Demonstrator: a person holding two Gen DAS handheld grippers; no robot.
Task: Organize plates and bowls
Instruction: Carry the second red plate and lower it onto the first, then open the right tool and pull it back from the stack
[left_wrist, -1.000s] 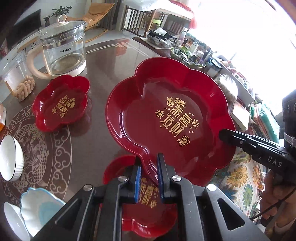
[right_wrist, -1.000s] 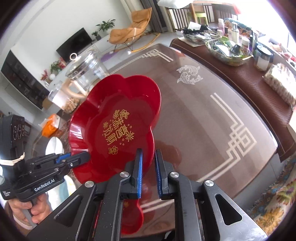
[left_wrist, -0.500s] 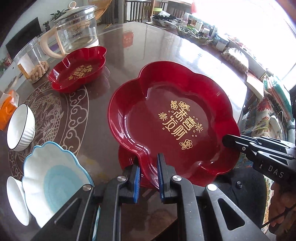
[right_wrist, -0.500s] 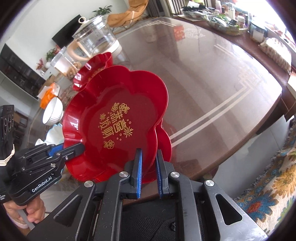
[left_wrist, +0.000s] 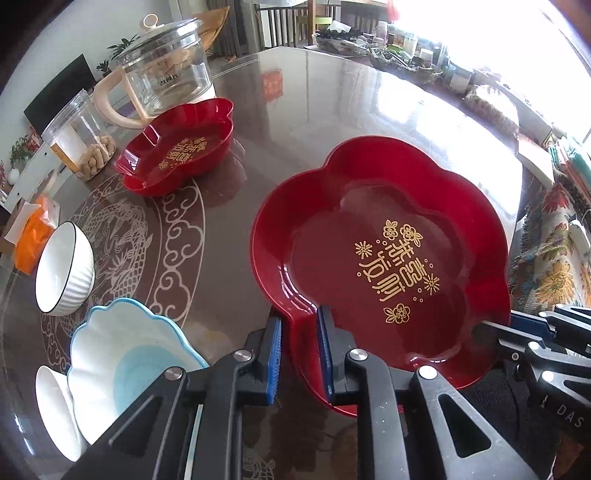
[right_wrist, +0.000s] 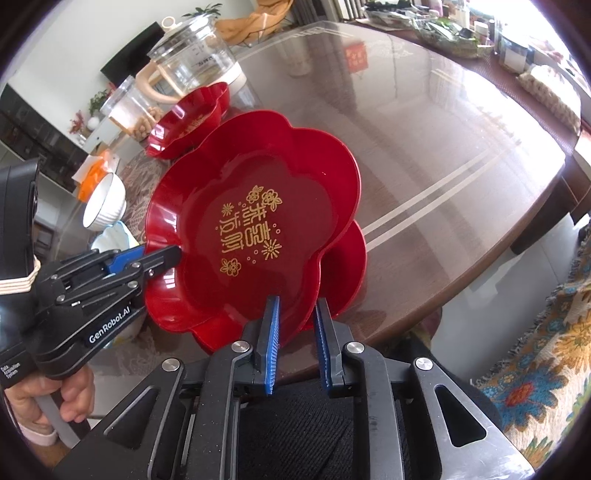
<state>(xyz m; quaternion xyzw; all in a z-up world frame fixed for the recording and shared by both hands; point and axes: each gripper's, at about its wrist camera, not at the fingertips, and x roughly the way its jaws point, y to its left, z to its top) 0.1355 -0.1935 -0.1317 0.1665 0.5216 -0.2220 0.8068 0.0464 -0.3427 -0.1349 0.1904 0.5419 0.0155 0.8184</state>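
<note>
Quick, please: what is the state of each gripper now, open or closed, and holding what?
Left gripper: open, its fingers straddle the rim of the large red plate with gaps showing.
Right gripper: open, fingers either side of the same plate's rim.

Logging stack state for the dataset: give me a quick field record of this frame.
stack: large red flower plate rests on a second red plate, near the table edge
left gripper: open, jaws straddle the large plate's rim
right gripper: open, jaws straddle the same rim
unstacked: small red dish beside glass kettle; white bowl; blue-white scalloped bowl
</note>
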